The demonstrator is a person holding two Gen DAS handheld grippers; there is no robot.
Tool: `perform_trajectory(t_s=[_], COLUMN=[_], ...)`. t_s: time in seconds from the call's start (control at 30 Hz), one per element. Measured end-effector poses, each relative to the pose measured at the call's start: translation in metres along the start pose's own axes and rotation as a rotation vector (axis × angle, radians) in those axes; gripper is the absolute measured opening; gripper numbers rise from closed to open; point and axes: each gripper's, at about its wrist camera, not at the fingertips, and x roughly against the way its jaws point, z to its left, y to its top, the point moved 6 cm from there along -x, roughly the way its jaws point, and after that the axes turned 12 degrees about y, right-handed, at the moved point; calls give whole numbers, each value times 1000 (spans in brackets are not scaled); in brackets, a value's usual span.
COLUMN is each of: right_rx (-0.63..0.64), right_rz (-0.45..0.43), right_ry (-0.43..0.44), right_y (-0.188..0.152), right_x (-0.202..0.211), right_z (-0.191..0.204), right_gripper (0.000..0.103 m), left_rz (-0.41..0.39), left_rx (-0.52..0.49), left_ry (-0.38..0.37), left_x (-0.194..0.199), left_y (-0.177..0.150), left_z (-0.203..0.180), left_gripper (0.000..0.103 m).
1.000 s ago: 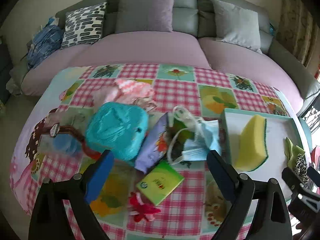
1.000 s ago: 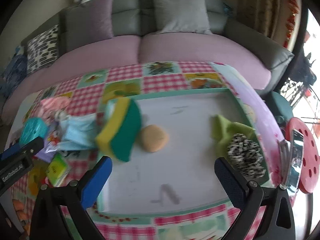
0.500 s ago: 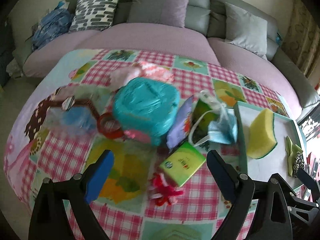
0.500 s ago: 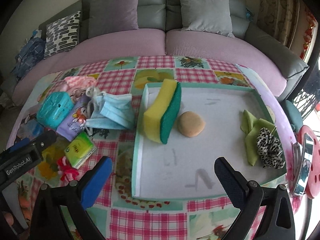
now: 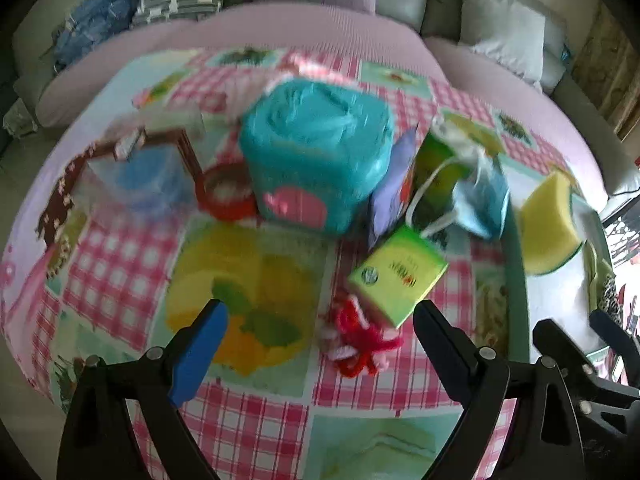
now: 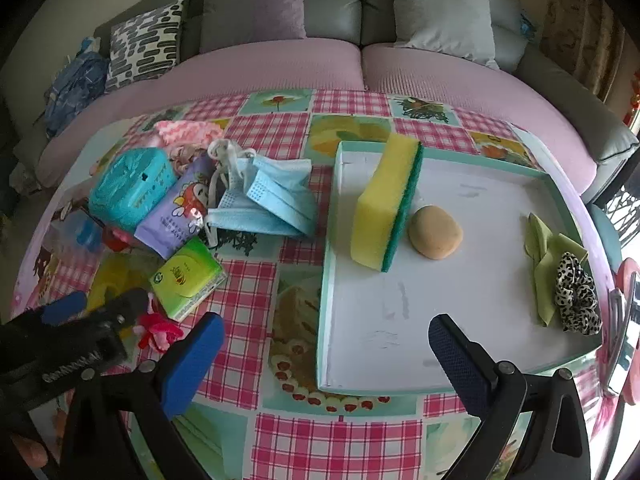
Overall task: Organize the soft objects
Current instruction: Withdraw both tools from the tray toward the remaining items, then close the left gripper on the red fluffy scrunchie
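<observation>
Your counter's cloth (image 6: pixel 248 296) is pink-and-white check broken by mint and yellow fruit panels. You see a teal pack (image 6: pixel 130 188) with a pink heart, a lilac pouch (image 6: pixel 176 216) with a cartoon bird, pale blue masks (image 6: pixel 272 200), a lime-green packet (image 6: pixel 186 280) and red yarn (image 5: pixel 360 340). The white tray (image 6: pixel 400 390) has a mint rim; in it sit a yellow-and-green sponge (image 6: pixel 384 204), a tan puff (image 6: pixel 435 232), an olive cloth (image 6: pixel 548 248) and a leopard-print scrunchie (image 6: pixel 576 294). Your tongs (image 6: pixel 326 344) carry blue pads.

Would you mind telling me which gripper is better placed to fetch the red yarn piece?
Left. The left gripper is open with the red yarn piece lying just ahead between its fingers, while the right gripper, also open, faces the tray.
</observation>
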Motion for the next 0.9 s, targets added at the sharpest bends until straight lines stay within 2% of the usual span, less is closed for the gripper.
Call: perform_trajectory(t_s=[0.13,0.27,0.33,0.53,0.73,0.8,0.9], right_rx=[-4,-16,-13,-7,-17,-18,-16], right_rz=[-3,0,3,6,10,10,11], right_ry=[-13,-10,-4,17,22,24,26], right_y=[0,1,1,1,1,1,1], right_x=[1,0,-1,-4,-7,-7,-8], right_z=[-1,-3,-2,1,-1,-2,-1], right_gripper=[103,103,103,103,103,103,103], left_rz=[37,84,87,84,65,62,61], left_rx=[17,-10,-12,-68,-107,-109,-104], left_ry=[-3,-22,-45,-53,-47,-49,-73], left_x=[-12,-26,-27,-28,-25,-26,-24], left_y=[-7,-18,-20,-26,-26,-20,-20], left_z=[4,-2,-5,-21,-35,-37,-40], left_gripper=[94,94,94,93,70,57,43])
